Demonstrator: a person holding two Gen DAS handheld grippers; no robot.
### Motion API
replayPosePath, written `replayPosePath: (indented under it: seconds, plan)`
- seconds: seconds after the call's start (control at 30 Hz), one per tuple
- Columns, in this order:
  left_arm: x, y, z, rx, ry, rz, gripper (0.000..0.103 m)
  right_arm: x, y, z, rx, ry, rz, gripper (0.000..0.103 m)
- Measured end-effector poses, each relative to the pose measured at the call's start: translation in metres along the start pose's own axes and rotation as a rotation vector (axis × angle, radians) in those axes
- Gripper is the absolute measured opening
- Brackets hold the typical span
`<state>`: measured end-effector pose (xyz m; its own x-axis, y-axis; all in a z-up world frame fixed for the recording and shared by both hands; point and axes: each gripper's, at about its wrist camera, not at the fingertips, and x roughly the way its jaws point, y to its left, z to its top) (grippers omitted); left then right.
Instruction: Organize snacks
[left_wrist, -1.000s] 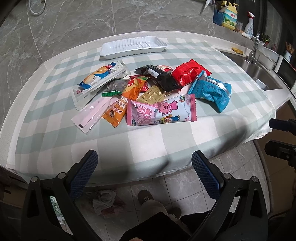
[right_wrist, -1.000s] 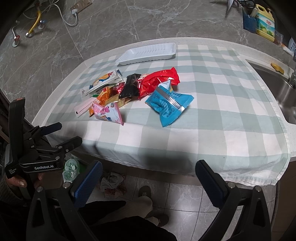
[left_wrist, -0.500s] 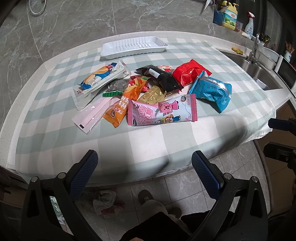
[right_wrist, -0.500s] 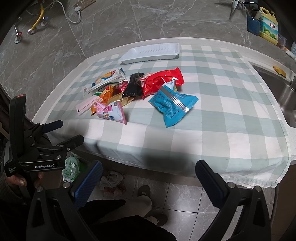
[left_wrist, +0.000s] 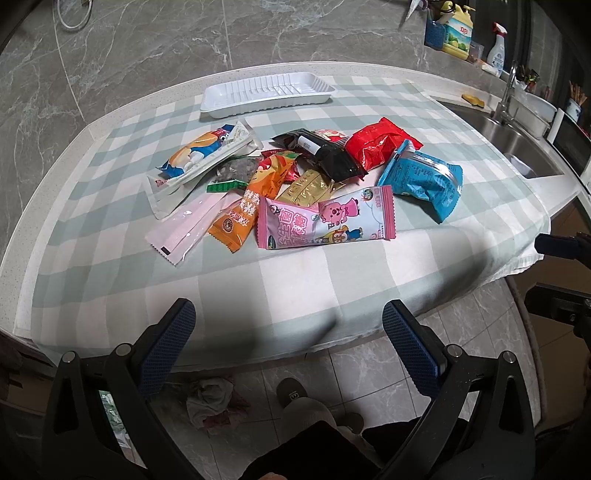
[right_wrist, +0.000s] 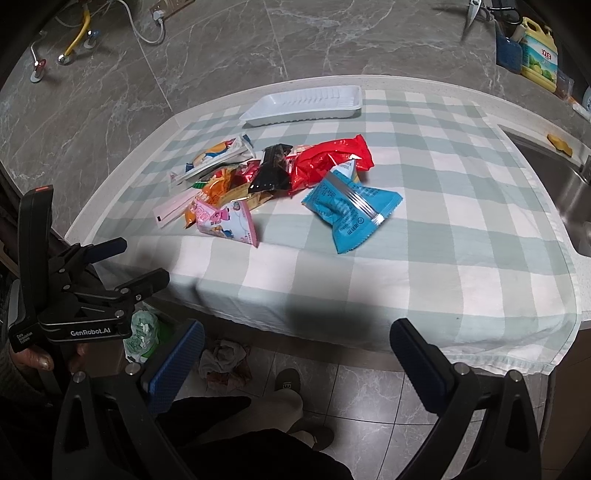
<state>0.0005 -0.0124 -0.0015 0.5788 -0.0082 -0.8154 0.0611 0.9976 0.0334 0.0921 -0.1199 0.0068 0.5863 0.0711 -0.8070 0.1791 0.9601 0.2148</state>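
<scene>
Both tongs hang before the near edge of the desk, above the tiled floor. From the left wrist view, the left tongs (left_wrist: 289, 330) have their blue pads wide apart with nothing between them. On the checked cloth (left_wrist: 110, 280) lies a heap of snacks: a pink packet (left_wrist: 325, 222) at the front, an orange packet (left_wrist: 251, 205) just beside it on the left, a blue bag (left_wrist: 424, 181) on the right, and a red bag (left_wrist: 380, 147) and a black packet (left_wrist: 325, 157) behind. A white tray (left_wrist: 266, 95) stands apart at the far side. From the right wrist view, the right tongs (right_wrist: 295, 354) are also wide apart and hold nothing. The blue bag (right_wrist: 351, 210) lies nearest to them, the red bag (right_wrist: 328, 158) behind it, and the white tray (right_wrist: 303, 103) stays at the far edge. The left tongs (right_wrist: 122, 262) show at the left, also parted.
</scene>
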Motion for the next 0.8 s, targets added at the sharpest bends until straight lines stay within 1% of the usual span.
replayPosePath:
  seconds: [0.8]
  plan:
    - [-0.0023, 0.0090, -0.0040, -0.001, 0.004, 0.004, 0.103, 0.0011, 0.0063, -0.0024, -0.006, -0.001, 0.001, 0.103]
